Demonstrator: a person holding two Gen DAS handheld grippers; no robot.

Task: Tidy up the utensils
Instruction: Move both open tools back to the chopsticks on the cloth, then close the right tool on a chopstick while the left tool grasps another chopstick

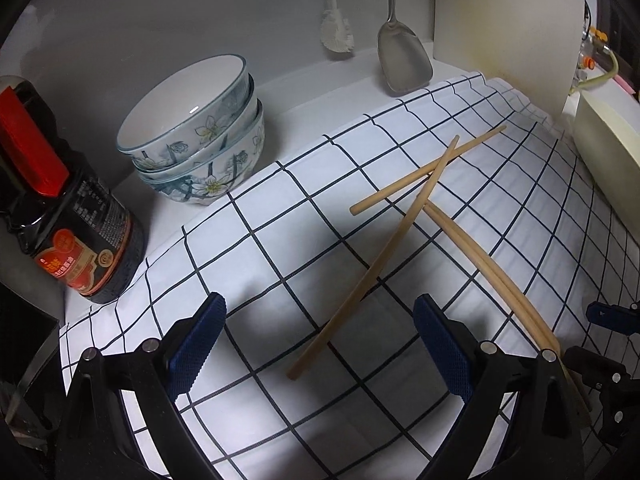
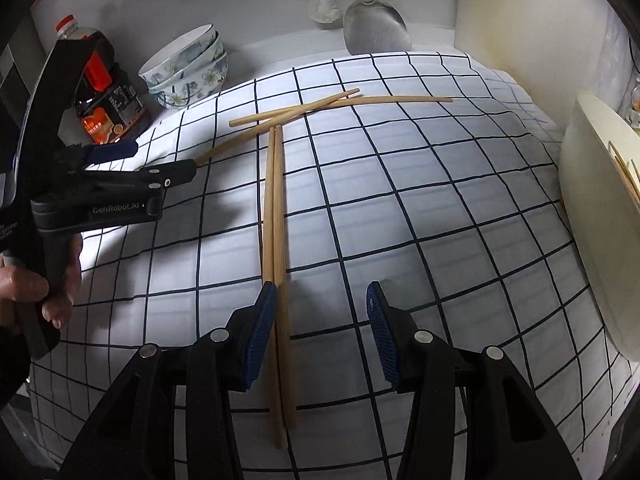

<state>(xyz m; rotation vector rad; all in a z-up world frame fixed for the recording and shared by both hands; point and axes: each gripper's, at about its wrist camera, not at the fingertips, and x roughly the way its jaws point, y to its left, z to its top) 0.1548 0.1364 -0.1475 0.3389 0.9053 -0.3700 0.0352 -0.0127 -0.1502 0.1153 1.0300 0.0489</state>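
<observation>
Four wooden chopsticks lie on the checked cloth (image 2: pixel 400 208) spread over the worktop. Two of them, the paired chopsticks (image 2: pixel 276 216), lie side by side and run down between the fingers of the right gripper (image 2: pixel 322 300), whose jaws stand spread with the pair close against the left pad, not pinched. The two crossed chopsticks (image 1: pixel 420 176) lie further back, crossing each other. The left gripper (image 1: pixel 318 316) hangs over the lower end of one of these, its jaws wide apart and holding nothing. A stack of flowered bowls (image 1: pixel 200 136) and a dark sauce bottle (image 1: pixel 80 240) stand beside the cloth.
</observation>
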